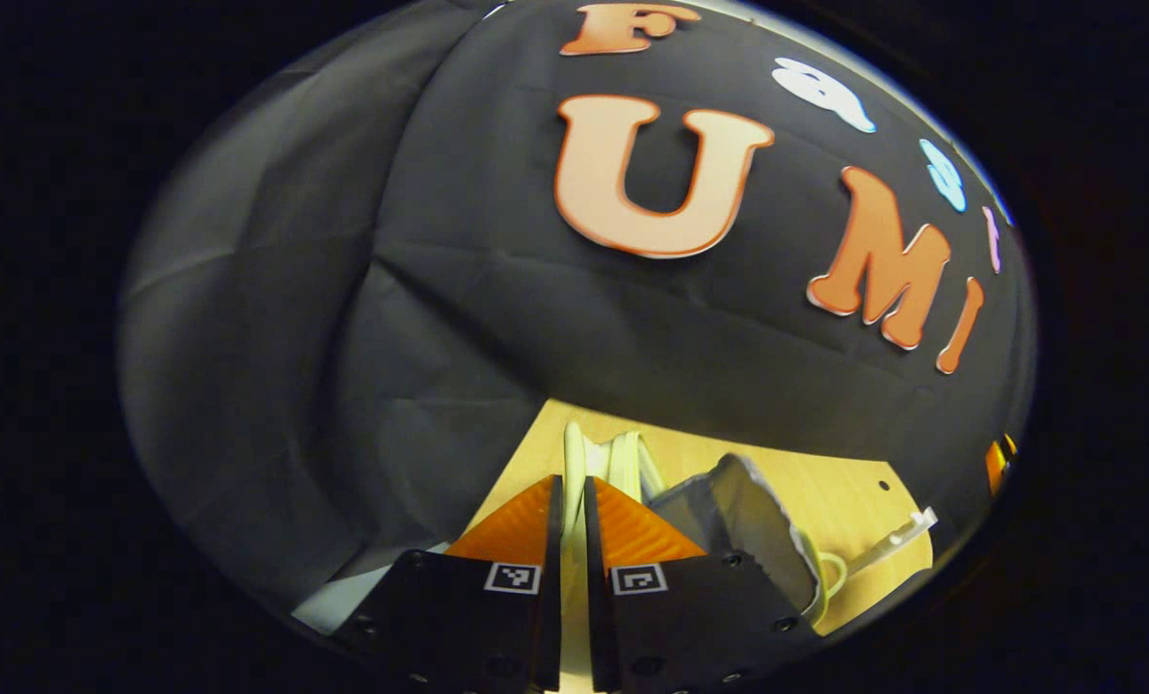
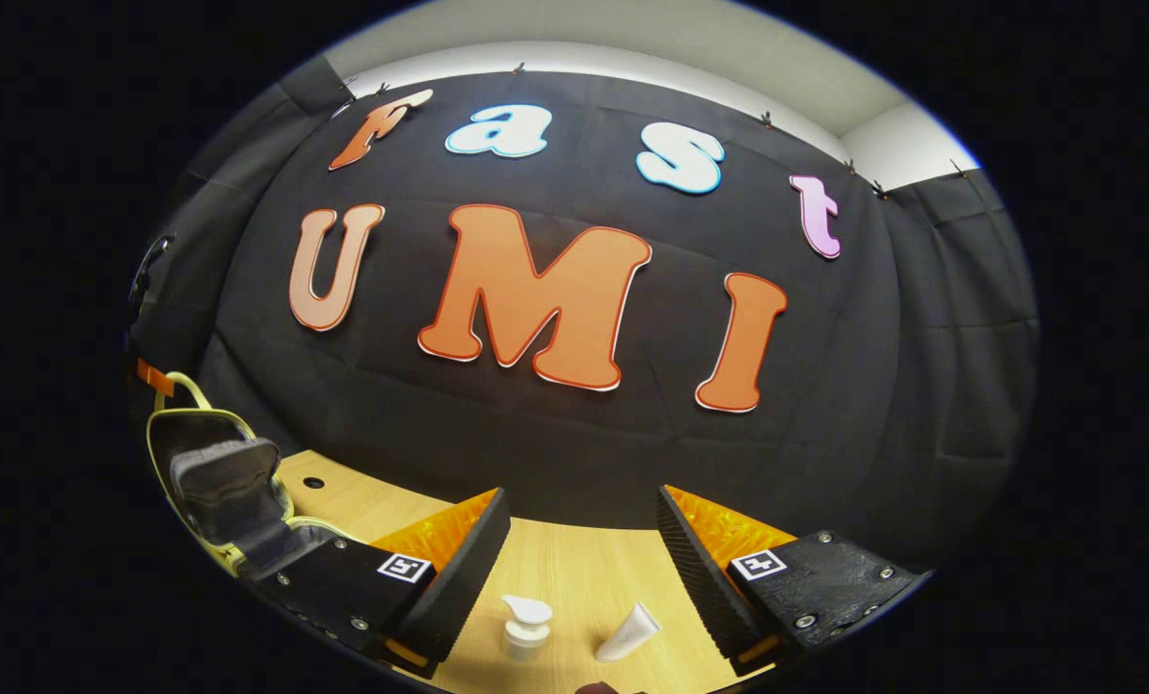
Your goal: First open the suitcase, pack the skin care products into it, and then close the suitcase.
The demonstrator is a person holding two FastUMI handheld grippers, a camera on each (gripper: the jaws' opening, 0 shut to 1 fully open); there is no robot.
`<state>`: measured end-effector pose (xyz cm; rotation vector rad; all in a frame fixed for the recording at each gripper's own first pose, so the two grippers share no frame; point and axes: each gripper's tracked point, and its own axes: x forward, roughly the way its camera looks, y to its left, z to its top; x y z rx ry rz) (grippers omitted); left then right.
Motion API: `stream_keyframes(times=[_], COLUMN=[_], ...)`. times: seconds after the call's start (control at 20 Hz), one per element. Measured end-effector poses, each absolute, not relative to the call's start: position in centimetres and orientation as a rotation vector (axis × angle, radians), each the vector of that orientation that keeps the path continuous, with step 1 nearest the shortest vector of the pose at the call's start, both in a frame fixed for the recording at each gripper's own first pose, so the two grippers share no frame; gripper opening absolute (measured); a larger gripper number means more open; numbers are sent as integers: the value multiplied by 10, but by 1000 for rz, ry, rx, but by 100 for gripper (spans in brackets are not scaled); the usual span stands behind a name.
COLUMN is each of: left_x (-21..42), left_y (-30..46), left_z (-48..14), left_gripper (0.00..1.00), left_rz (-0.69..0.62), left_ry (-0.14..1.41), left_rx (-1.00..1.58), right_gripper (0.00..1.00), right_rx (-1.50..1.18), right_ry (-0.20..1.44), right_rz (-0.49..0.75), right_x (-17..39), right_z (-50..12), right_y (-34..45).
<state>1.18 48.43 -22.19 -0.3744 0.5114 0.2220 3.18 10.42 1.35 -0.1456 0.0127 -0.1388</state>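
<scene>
My left gripper (image 1: pixel 574 501) is pinched tight on the pale rim of the suitcase (image 1: pixel 729 511), holding the lid up. So the case is open. My right gripper (image 2: pixel 582 540) is wide open and holds nothing. A pump bottle (image 2: pixel 524 627) and a tube (image 2: pixel 629 633) lie just below it on the wooden table (image 2: pixel 574 569), not packed yet. Closing comes last. A black cloth wall (image 2: pixel 574 434) hangs behind.
</scene>
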Motion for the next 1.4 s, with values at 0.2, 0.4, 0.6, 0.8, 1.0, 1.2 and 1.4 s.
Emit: stream_keyframes(times=[0.2, 0.4, 0.6, 0.8, 1.0, 1.2, 1.4], left_x=[-1, 6, 2, 14, 22, 25, 31], left_y=[530, 542, 544, 532, 518, 473, 409], left_z=[-320, -393, -427, -389, -320, -245, -195], left_gripper=[13, 13, 14, 33, 82, 88, 100], left_rz=[313, 363, 475, 478, 529, 489, 421], left_ry=[661, 766, 807, 678, 532, 406, 320], left_rx=[-429, -430, -340, -248, -176, -138, -155], right_gripper=[97, 97, 96, 96, 97, 96, 96], right_rx=[-163, -173, -167, -160, -148, -148, -150], right_ry=[26, 45, 62, 76, 82, 68, 65], right_rz=[-125, -126, -136, -147, -147, -136, -104], right_x=[32, 24, 18, 15, 16, 20, 24], right_z=[12, 8, 4, -1, -7, -10, -17], right_y=[121, 125, 122, 108, 90, 71, 55])
